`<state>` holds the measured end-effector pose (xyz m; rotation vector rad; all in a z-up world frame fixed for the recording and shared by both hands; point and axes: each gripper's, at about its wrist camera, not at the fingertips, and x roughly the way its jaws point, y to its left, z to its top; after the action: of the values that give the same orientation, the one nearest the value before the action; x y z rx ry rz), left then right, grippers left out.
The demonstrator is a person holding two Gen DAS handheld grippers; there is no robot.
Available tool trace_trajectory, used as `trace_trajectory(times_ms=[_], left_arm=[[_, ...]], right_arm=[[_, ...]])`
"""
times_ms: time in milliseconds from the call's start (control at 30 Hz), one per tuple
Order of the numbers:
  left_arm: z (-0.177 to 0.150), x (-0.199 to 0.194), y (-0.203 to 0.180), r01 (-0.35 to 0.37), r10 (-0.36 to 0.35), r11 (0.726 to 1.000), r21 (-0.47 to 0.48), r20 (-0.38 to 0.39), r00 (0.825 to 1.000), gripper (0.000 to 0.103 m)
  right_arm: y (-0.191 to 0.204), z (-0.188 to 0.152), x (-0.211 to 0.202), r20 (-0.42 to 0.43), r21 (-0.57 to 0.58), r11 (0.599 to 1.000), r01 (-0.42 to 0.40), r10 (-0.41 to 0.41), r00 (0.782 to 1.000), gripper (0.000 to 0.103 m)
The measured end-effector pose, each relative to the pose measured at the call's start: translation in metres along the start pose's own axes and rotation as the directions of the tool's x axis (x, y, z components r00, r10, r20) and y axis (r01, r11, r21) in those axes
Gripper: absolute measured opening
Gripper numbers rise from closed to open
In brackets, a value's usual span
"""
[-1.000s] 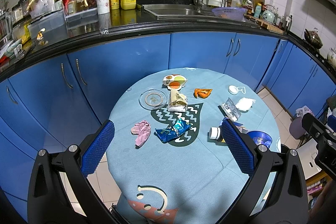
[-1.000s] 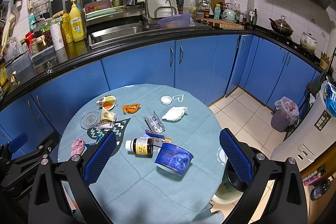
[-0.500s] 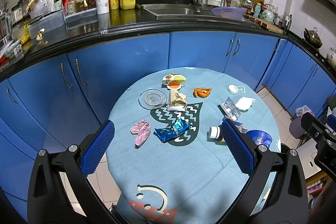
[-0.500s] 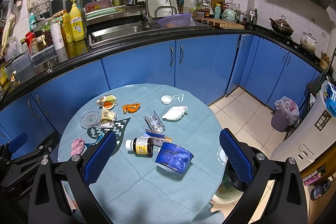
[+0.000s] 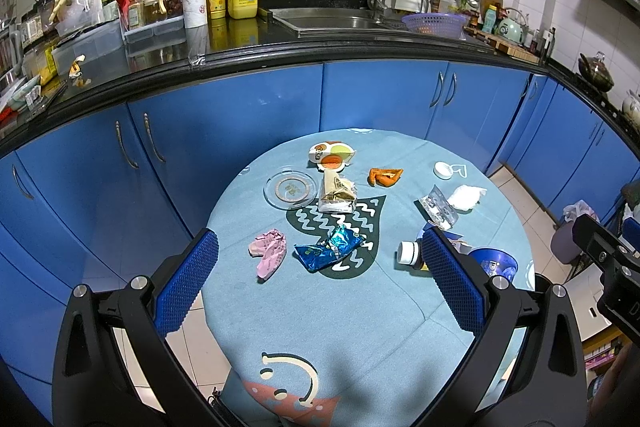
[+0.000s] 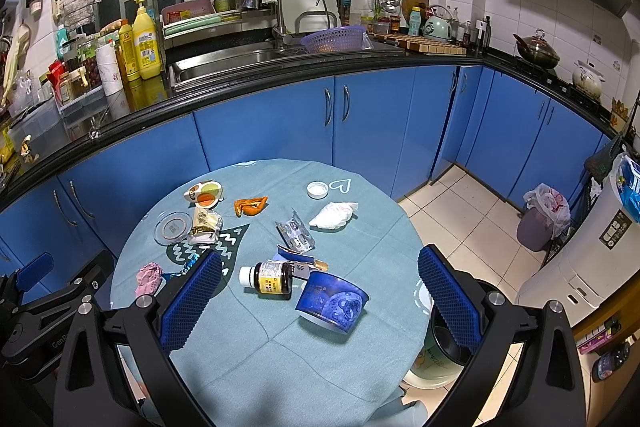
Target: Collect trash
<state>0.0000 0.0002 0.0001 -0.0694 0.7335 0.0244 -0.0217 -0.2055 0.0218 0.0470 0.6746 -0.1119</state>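
Trash lies scattered on a round table with a teal cloth [image 5: 360,327]. In the left wrist view I see a pink crumpled wrapper [image 5: 269,251], a blue foil wrapper [image 5: 328,247], a beige snack packet [image 5: 338,191] and orange peel [image 5: 385,176]. In the right wrist view a brown bottle [image 6: 269,277] lies beside a blue paper cup [image 6: 331,301], with a clear blister pack [image 6: 295,231] and a white tissue [image 6: 334,215] farther back. My left gripper [image 5: 320,279] and right gripper [image 6: 320,301] are both open and empty, above the table's near side.
A glass ashtray [image 5: 290,190], a white lid [image 6: 318,189] and a printed packet [image 5: 331,154] lie on the table too. A waste bin [image 6: 440,351] stands on the floor at the table's right edge. Blue cabinets [image 6: 372,123] curve behind.
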Motion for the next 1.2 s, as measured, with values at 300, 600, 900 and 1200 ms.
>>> trace_trajectory(times_ms=[300,600,900,1200], left_arm=[[0.0000,0.0000,-0.0001,0.000,0.000,1.000,0.000,0.000,1.000,0.100],[0.0001,0.0000,-0.0002,0.000,0.000,1.000,0.001,-0.002,1.000,0.100],[0.0002,0.0001,-0.0005,0.000,0.000,1.000,0.000,-0.001,1.000,0.100],[0.0003,0.0001,-0.0004,0.000,0.000,1.000,0.000,-0.001,1.000,0.100]], right_arm=[[0.0006,-0.0001,0.0003,-0.001,0.001,1.000,0.000,0.000,1.000,0.096],[0.0009,0.0004,0.0005,-0.002,0.001,1.000,0.000,0.000,1.000,0.096],[0.0004,0.0013,0.0007,-0.001,0.001,1.000,0.000,0.001,1.000,0.096],[0.0004,-0.0020,0.0019,-0.002,0.002,1.000,-0.001,0.001,1.000,0.096]])
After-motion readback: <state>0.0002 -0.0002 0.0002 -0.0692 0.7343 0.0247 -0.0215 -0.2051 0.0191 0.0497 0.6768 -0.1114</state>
